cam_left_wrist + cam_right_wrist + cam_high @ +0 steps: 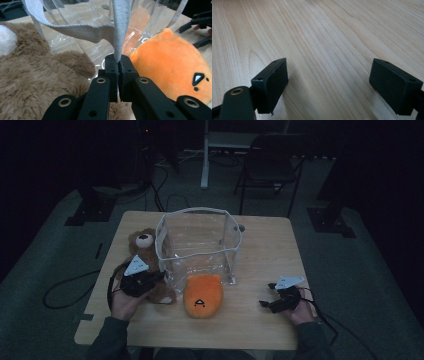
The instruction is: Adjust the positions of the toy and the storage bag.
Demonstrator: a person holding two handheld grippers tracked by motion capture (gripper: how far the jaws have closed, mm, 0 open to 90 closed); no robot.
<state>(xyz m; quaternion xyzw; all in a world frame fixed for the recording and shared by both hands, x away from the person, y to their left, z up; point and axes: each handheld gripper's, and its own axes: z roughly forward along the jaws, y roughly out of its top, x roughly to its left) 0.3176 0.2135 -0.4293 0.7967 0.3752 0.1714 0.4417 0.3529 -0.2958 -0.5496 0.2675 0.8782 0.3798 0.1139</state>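
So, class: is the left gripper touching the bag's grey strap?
Touching. The left gripper view shows the left gripper shut on the grey strap, pads pinching the webbing.

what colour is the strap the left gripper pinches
Light grey strap, woven; clearest in the left gripper view.

No legible text, label, brand or number anywhere.
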